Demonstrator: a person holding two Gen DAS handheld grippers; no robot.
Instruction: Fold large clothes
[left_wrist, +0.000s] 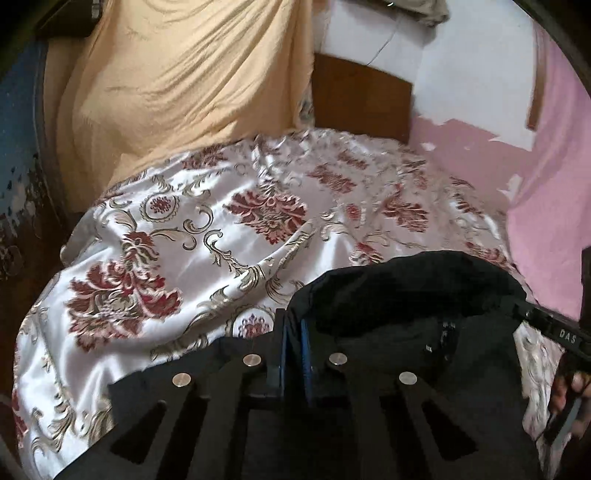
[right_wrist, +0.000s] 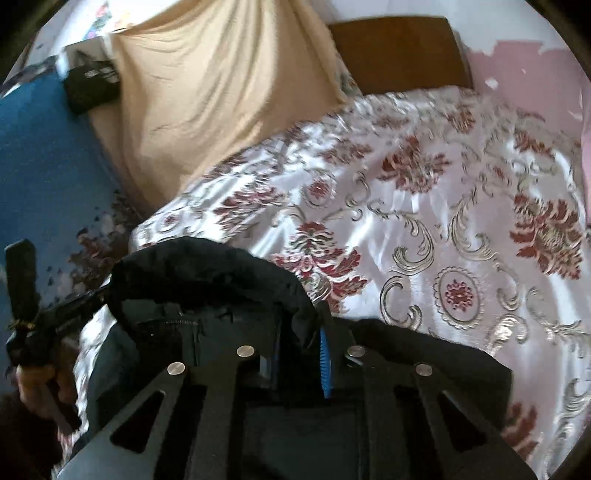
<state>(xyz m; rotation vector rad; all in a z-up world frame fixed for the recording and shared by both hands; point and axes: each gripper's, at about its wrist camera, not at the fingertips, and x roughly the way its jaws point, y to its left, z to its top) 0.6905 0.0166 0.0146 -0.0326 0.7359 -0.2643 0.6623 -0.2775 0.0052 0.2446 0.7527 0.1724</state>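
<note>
Left wrist view
Writing: the white letters "DAS" show on the right gripper (left_wrist: 565, 338), which pokes in from the right edge.
Left gripper (left_wrist: 293, 332): its two fingers are pressed together and pinch the edge of the black garment (left_wrist: 406, 291).
Black garment: one, bunched up on the bed cover (left_wrist: 192, 229), near the bottom of the view.
Around: one shiny white bed cover with red flowers, one tan cloth (left_wrist: 173, 81) hanging behind it, one brown headboard (left_wrist: 362, 96), one pink wall (left_wrist: 546, 192).
In the way: the garment hides the bed cover under it.

Right wrist view
Writing: small marks on the left gripper (right_wrist: 70, 314) are too blurry to read.
Right gripper (right_wrist: 299, 332): its two fingers are close together and pinch a fold of the black garment (right_wrist: 207, 266).
Hand (right_wrist: 37, 384): one, holding the left gripper at the left edge.
Around: one blue cloth (right_wrist: 44, 166) on the left, one black box (right_wrist: 92, 85) up top, the tan cloth (right_wrist: 207, 96), the bed cover (right_wrist: 461, 229).
</note>
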